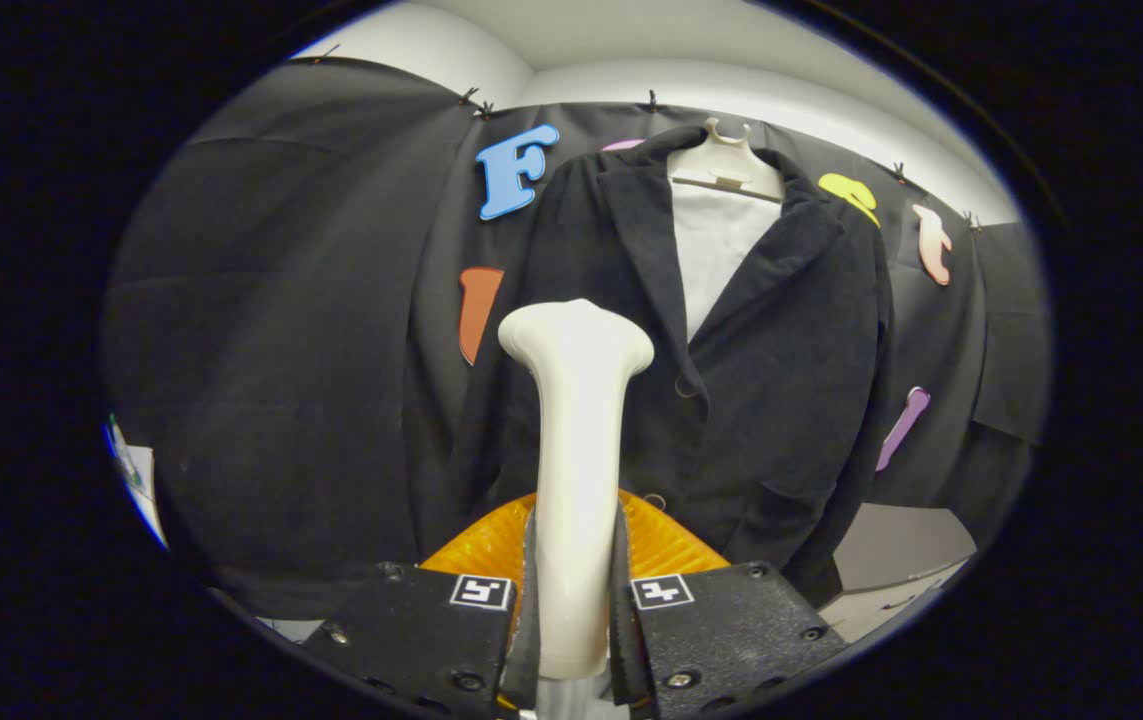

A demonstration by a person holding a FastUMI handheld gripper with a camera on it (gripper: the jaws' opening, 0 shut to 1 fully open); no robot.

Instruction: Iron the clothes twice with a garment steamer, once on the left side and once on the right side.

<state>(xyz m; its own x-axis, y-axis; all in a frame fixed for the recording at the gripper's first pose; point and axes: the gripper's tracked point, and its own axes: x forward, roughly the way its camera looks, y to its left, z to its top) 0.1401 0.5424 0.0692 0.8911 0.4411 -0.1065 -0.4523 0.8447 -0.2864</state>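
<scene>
Steamer point(576, 420) upright at lower centre, my gripper point(573, 610) clamped on its white handle, head before black jacket point(781, 380), jacket on hanger point(728, 160) at upper centre.

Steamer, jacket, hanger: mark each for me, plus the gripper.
steamer point(576, 345), gripper view, on its flared white head.
jacket point(791, 380), gripper view, on the dark front panel.
hanger point(728, 150), gripper view, on its white neck.
gripper point(571, 600), gripper view, between fingers clamping the steamer's handle.
</scene>
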